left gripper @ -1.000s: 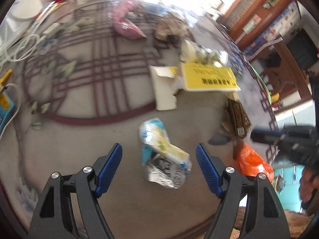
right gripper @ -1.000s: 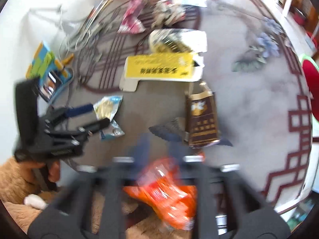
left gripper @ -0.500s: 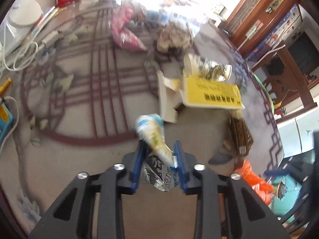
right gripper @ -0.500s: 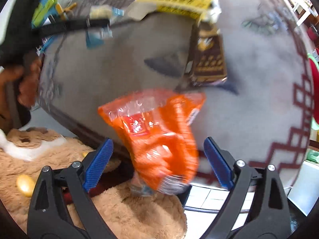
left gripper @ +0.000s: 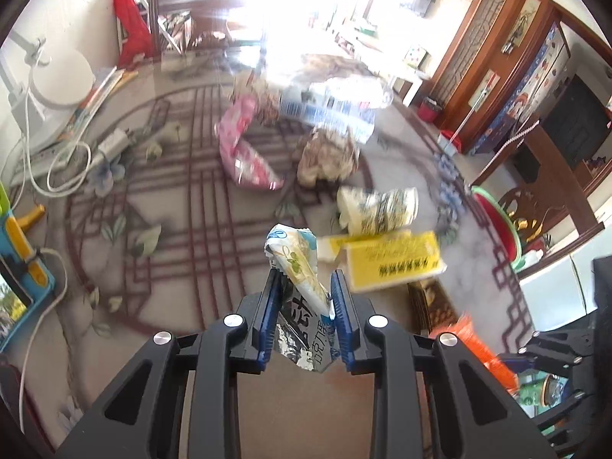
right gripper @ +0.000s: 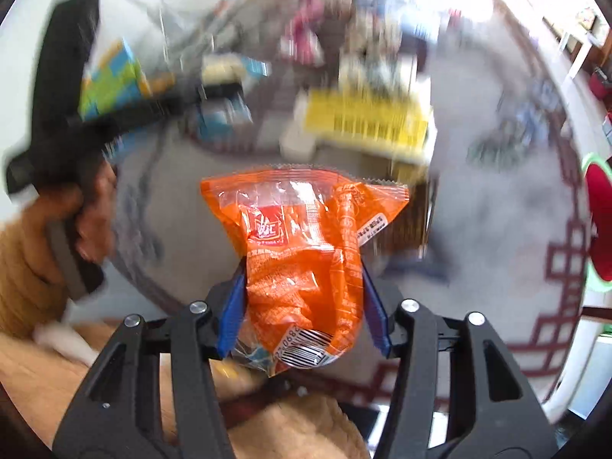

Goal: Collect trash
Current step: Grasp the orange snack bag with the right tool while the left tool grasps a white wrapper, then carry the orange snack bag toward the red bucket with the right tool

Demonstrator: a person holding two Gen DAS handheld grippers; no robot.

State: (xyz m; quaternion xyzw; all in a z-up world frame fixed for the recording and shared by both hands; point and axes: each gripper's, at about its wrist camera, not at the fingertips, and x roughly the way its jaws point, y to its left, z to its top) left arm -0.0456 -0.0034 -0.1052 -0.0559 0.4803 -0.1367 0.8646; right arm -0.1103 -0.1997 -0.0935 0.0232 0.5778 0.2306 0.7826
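The left tongs [left gripper: 304,298] are clamped on a crumpled white-and-blue wrapper [left gripper: 296,267], its blue pads [left gripper: 269,306] pressing it from both sides. The wrapper is held between them, off the carpet [left gripper: 183,229]; its long axis runs from the near right, where a silvery printed end hangs below the pads, up to the far left, where the pale end sticks out past the tips. Beyond it on the carpet lie a yellow carton [left gripper: 394,264] to the right, a squashed paper cup [left gripper: 378,210] on its side just behind that, a brown crumpled wad [left gripper: 325,153] farther off, and a pink bag [left gripper: 244,153] to the left of the wad. The right tongs [right gripper: 304,298] are closed on an orange snack bag [right gripper: 306,252]. The bag stands roughly upright between the pads, its long axis running near to far: the barcode end bulges out low and near, and the wide crimped top fans out above the tips, its right corner jutting to the right. The right wrist view is blurred behind the bag; the yellow carton [right gripper: 367,122] shows far beyond it, and at the left a hand [right gripper: 76,229] grips the handle of the other tool.
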